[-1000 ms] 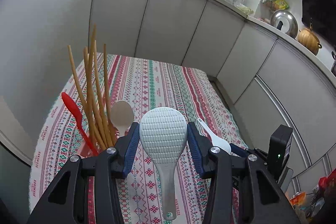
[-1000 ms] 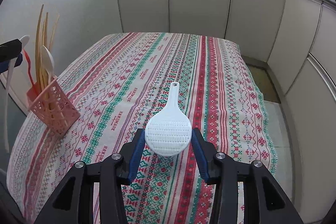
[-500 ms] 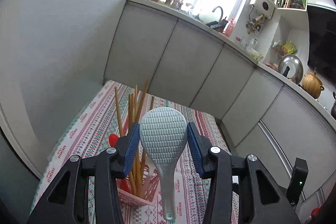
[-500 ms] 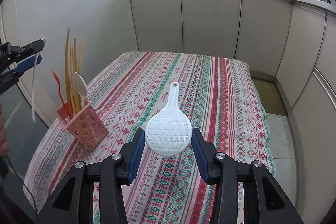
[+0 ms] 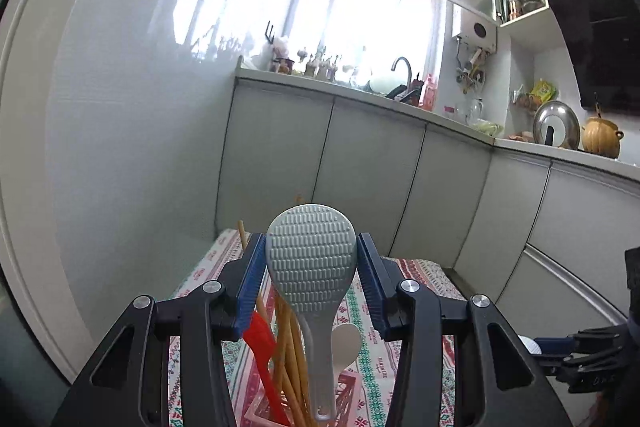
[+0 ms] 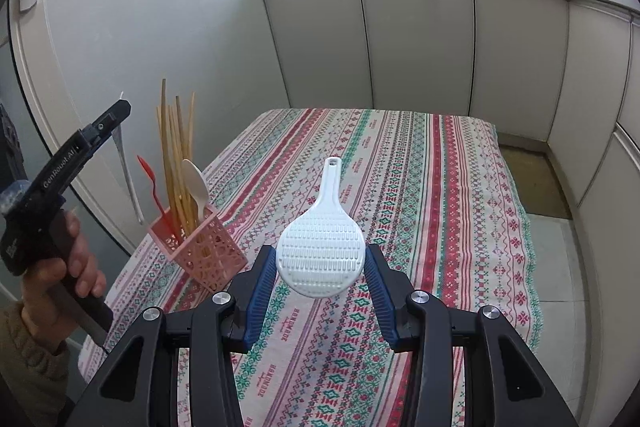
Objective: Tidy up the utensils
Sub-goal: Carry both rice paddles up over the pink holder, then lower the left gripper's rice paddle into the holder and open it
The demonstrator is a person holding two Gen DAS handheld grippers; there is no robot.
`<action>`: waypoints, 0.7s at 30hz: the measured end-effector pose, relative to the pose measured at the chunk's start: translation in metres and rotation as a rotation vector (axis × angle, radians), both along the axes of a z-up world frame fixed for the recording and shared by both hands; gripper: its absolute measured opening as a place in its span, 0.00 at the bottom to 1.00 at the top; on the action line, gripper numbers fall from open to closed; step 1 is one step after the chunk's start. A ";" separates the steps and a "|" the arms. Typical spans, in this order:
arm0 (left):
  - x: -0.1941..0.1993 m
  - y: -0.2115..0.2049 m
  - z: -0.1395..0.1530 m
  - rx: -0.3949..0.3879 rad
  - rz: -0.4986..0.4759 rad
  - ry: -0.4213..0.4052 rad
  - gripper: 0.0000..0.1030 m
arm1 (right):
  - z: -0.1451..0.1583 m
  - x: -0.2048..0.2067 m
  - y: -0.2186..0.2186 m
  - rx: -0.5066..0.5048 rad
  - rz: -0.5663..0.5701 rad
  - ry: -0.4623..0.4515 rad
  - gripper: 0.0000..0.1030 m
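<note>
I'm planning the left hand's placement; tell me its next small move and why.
Probably lower the left gripper so its rice paddle, hanging handle-down over the pink basket, slides in beside the chopsticks. The jaws clamp the paddle's head; its handle tip sits just above the rim.

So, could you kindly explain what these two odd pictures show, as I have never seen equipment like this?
No robot here: a person holds a two-finger gripper in each hand, and a wide-angle camera on each looks along its fingers. One picture comes from the left gripper, the other from the right gripper.

Each is closed on the head of a rice paddle. The left one's grey paddle hangs handle down, above a pink utensil basket. The right one's white paddle points handle away, out over the table.

In the right view you can see the person's hand gripping the left tool. The basket stands on a table with a striped cloth and holds wooden chopsticks, a red spoon and a pale spoon.
</note>
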State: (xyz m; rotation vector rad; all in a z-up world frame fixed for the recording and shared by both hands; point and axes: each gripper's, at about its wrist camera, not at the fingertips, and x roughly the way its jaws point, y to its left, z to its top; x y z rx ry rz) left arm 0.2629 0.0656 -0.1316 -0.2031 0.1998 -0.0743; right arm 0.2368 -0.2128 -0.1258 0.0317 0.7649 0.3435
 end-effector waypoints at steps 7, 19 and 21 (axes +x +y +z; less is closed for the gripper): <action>0.007 -0.008 -0.030 0.059 0.032 -0.015 0.46 | -0.001 0.001 -0.002 0.009 0.002 0.006 0.44; 0.013 -0.016 -0.054 0.100 0.028 0.015 0.47 | -0.001 0.001 -0.003 0.015 0.002 0.007 0.44; 0.009 -0.011 -0.047 0.071 0.027 0.019 0.52 | 0.000 0.001 -0.002 0.016 0.002 0.005 0.44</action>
